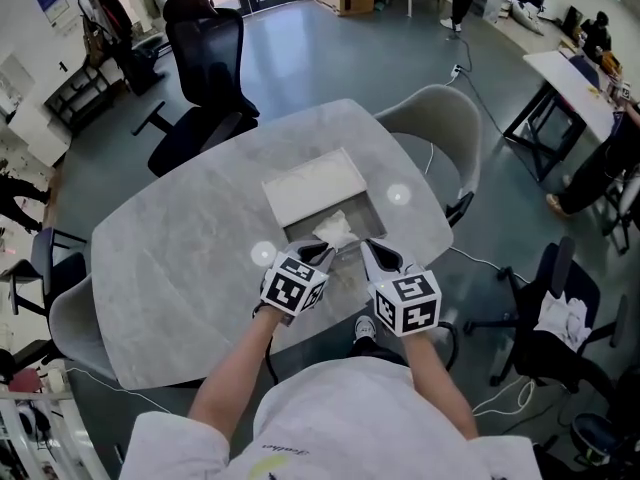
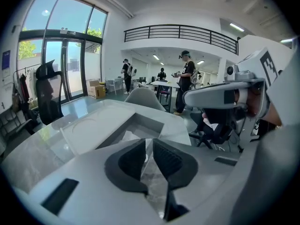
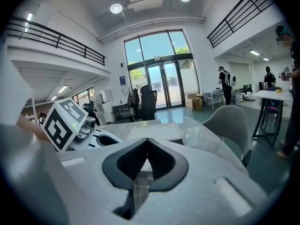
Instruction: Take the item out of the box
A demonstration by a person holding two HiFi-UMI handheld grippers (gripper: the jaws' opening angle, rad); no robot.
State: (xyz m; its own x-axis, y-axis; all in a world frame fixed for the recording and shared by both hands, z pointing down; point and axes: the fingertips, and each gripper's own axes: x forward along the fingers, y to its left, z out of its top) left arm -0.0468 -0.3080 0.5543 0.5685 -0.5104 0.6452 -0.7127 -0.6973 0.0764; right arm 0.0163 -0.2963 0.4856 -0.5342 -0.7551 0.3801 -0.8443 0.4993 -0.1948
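Observation:
An open shallow box [image 1: 377, 221] lies on the grey table [image 1: 180, 258], its white lid [image 1: 315, 185] lying just beyond it. A crumpled white item in clear plastic wrap [image 1: 336, 232] sits at the box's near-left part. My left gripper [image 1: 322, 255] and right gripper [image 1: 368, 251] meet at the box's near edge, side by side. In the left gripper view the left gripper [image 2: 148, 146] is pinched on clear film [image 2: 153, 172], with the box [image 2: 140, 123] ahead. The right gripper [image 3: 147, 148] is shut on a strip of the same film [image 3: 139, 187].
A grey shell chair [image 1: 440, 128] stands at the table's far right and a black office chair [image 1: 205, 63] at the far left. Another grey chair [image 1: 70, 323] is at the near left. People stand at desks in the background.

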